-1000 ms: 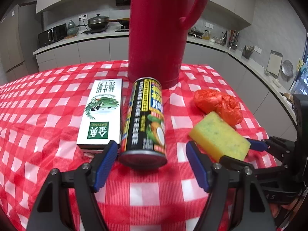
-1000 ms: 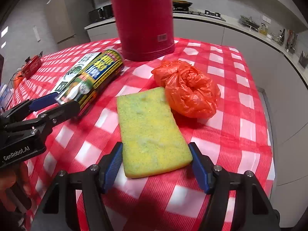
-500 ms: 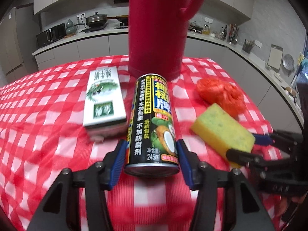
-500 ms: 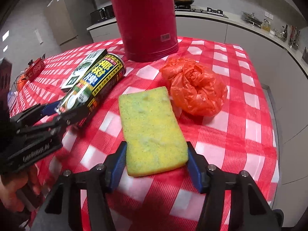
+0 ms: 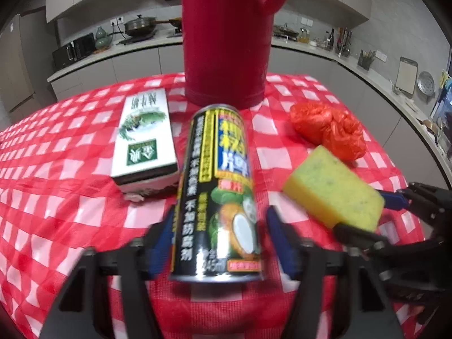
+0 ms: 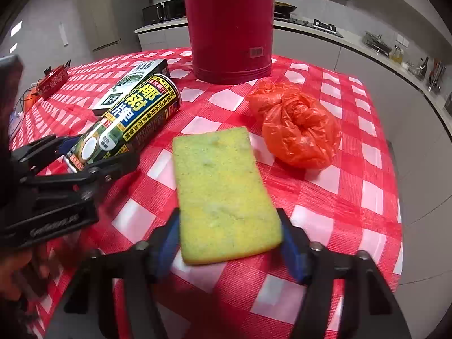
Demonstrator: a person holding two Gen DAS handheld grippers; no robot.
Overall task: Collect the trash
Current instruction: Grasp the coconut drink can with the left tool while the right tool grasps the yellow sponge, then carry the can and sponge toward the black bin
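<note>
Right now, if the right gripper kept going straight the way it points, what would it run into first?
The right gripper already clamps the yellow-green rectangular sponge. Beyond the sponge, probably the red-and-white checked tablecloth, then the tall red plastic thermos jug; depth is uncertain.

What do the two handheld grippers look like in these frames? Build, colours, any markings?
Both look alike. The left gripper and the right gripper each have two black angular fingers with visible pivot bolts, tipped with blue pads. From the right wrist view, the left gripper's black body carries pale lettering, too blurred to read. No cables or sleeves are clearly visible.
</note>
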